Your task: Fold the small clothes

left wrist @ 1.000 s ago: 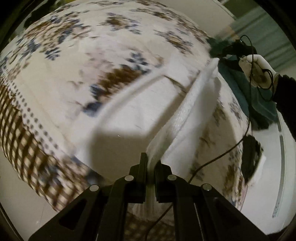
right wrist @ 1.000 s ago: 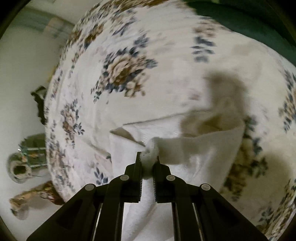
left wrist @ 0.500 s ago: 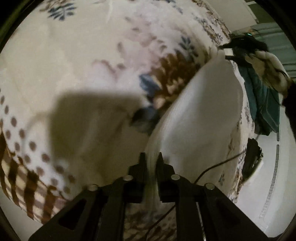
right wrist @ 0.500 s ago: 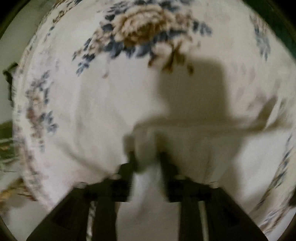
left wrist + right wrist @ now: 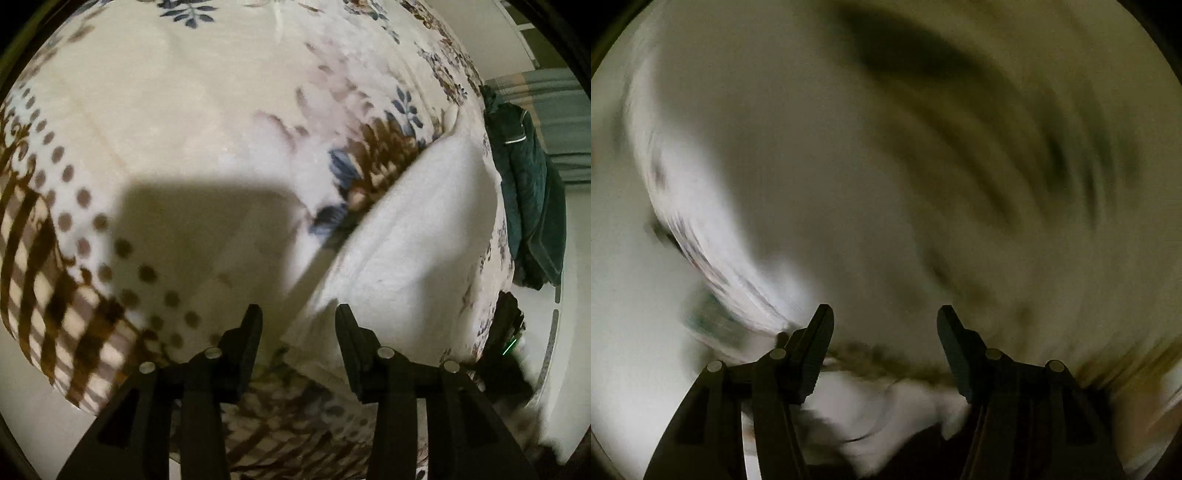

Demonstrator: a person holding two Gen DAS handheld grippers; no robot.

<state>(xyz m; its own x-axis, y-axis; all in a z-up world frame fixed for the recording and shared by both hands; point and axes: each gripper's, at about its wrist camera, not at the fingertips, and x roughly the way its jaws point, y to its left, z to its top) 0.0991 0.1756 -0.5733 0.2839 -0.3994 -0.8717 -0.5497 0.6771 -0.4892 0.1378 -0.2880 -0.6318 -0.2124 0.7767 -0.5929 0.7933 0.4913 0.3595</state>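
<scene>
A cream bedspread (image 5: 192,122) printed with blue and brown flowers covers the bed, with a band of brown dots and a brown checked border along its left edge. A dark green cloth (image 5: 532,206) hangs over the far right side of the bed. Below it sits a black device (image 5: 508,332) showing a small green light. The right wrist view is too blurred to make anything out.

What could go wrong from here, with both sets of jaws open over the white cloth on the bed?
1. The white cloth lies folded near the edge of the floral blanket, so a nudge from the open left gripper might undo the fold.
2. The right wrist view is heavily blurred; the open right gripper seems to be moving fast and could snag the white fabric bunched beneath it.
</scene>
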